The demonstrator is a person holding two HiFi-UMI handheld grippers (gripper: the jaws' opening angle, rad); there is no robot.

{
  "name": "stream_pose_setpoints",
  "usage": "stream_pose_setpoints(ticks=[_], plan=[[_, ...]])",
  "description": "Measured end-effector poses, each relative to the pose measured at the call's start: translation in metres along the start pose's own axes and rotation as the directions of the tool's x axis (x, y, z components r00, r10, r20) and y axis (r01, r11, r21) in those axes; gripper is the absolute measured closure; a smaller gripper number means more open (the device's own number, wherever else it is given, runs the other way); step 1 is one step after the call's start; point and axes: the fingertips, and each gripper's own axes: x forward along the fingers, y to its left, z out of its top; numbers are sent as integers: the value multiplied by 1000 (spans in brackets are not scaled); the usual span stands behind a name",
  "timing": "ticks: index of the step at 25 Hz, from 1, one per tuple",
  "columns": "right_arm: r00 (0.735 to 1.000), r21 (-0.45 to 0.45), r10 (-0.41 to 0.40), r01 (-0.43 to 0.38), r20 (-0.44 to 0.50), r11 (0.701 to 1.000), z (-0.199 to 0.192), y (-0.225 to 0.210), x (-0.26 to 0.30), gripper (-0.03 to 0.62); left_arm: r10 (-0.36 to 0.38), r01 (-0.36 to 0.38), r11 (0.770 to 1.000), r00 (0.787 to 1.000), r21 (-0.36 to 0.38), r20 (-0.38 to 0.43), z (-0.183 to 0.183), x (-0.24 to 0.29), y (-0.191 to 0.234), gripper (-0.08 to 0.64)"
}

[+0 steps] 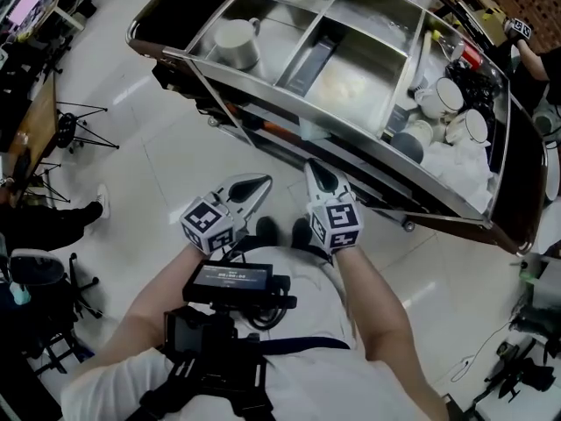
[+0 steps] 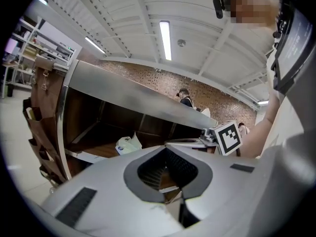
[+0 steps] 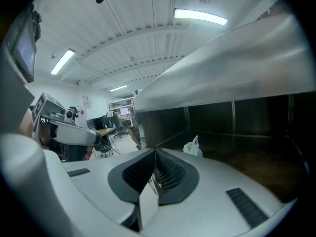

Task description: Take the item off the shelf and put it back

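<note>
An open, lab-like workroom: desks with monitors (image 1: 26, 5) far left, tripods (image 1: 77, 123) on a pale tiled floor (image 1: 158, 174), strip lights (image 2: 165, 39) overhead, and a far brick wall (image 2: 212, 94).

white left gripper (image 1: 261, 182), right gripper (image 1: 313, 167); marker cubes (image 1: 209, 224) (image 1: 337, 222); white shirt (image 1: 302, 362); black rig (image 1: 232, 289)

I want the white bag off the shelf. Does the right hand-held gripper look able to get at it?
Probably yes: nothing stands between the right hand-held gripper and the white bag on the open shelf, but its jaws are shut.
</note>
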Motion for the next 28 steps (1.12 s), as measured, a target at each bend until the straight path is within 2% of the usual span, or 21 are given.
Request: stream_pose_setpoints(ticks=[6,12,16,21,28], plan=[[997,-15,-63,62,-42,998,-19,-22,19,476,-20,20,1000,999,-1,-41,-15,18,-5,555],[985,-48,-135,131,-105,990,-48,-44,42,439,-50,50,999,997,3,-66,-27,38,-9,555],[975,-77,-178,169,-132,983,-62,-63,58,405,-43,43,999,997,3,-70,-35,43,-11,555],[963,-95,-219,206,-155,974,-72,-83,73,329,-19,16,999,997,-35,-71,-52,41,-8,555],[954,-119,-243,224,-177,967,-77,-96,95,327,6,-12,998,997,-68,-80,-67,29,-6,555]])
